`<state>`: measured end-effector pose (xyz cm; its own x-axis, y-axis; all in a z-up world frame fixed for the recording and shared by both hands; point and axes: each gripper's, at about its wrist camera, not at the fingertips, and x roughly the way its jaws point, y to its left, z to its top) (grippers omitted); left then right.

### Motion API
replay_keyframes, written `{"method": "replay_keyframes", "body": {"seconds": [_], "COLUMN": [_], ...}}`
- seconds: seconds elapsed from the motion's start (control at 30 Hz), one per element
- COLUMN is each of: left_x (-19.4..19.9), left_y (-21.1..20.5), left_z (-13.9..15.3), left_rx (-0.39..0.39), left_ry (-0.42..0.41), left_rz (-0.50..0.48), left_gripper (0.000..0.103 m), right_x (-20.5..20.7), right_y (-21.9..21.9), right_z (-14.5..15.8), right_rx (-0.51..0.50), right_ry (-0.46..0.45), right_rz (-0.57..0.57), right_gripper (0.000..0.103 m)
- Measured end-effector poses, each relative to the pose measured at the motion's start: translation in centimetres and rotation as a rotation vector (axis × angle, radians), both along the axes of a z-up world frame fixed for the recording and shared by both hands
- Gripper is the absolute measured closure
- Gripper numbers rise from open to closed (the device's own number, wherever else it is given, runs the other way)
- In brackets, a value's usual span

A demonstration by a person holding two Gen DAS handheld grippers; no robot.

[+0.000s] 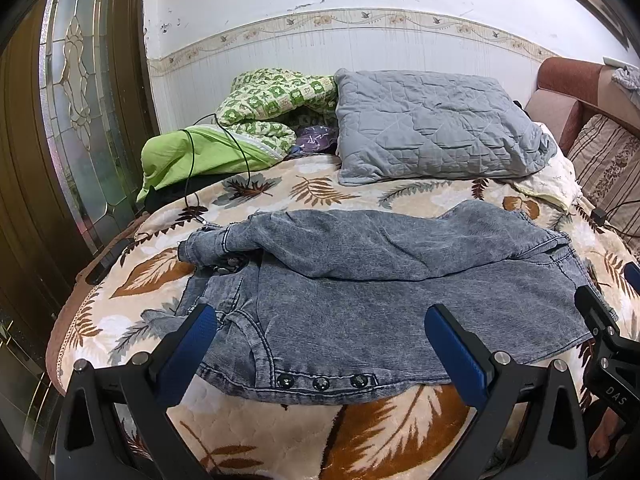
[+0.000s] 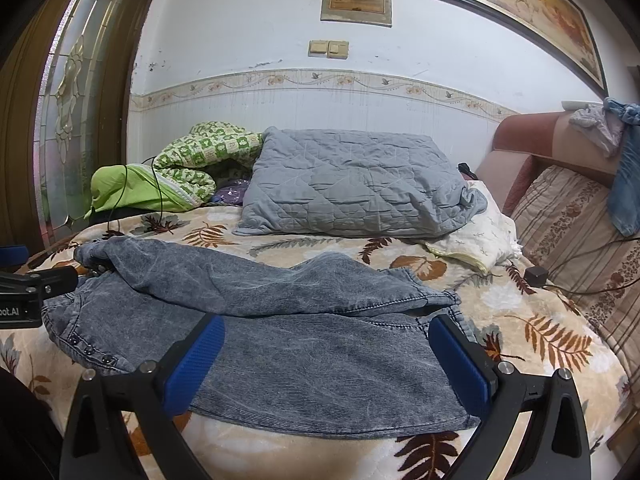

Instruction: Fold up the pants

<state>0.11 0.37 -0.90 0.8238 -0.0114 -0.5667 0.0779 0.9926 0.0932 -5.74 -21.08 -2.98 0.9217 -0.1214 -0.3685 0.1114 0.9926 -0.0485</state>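
While spread across the leaf-print blanket (image 1: 132,280), pants (image 1: 360,280) lie partly folded, one leg doubled back over the other, waistband and snap buttons (image 1: 321,383) toward the near left edge. Open blanket all round: a strip at the near edge, more to the right, a wider band behind up to the grey pillow (image 1: 432,128). Green bedding (image 1: 208,152) and a black cable (image 1: 240,152) off the far left corner, well apart from the denim. Left gripper (image 1: 320,340) poised low over the waistband end, fingers spread wide, grasping nothing. Right gripper (image 2: 328,356) likewise released, hovering over the near leg toward the hem end, blue pads (image 2: 196,364) straddling the cloth.
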Motion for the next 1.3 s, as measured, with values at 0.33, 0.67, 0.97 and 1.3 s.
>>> {"method": "replay_keyframes", "body": {"seconds": [0.33, 0.67, 0.97, 1.3], "left_x": [0.4, 1.4, 6.2, 15.0], "left_y": [0.3, 0.2, 3.2, 11.5], "left_z": [-0.3, -0.8, -1.8, -0.9], "left_rx": [-0.001, -0.008, -0.002, -0.071], "left_ry": [0.009, 0.045, 0.14, 0.22], "left_rz": [0.002, -0.006, 0.089, 0.321], "left_gripper": [0.0, 0.0, 0.0, 0.0], "right_x": [0.0, 0.3, 2.9, 12.8], "right_y": [0.1, 0.1, -3.0, -9.3], "right_z": [-0.2, -0.4, -0.2, 2.1], "right_rx": [-0.002, 0.0, 0.056, 0.079], "right_ry": [0.007, 0.017, 0.071, 0.176], "right_rz": [0.0, -0.003, -0.077, -0.125], "right_gripper": [0.0, 0.0, 0.0, 0.0]}}
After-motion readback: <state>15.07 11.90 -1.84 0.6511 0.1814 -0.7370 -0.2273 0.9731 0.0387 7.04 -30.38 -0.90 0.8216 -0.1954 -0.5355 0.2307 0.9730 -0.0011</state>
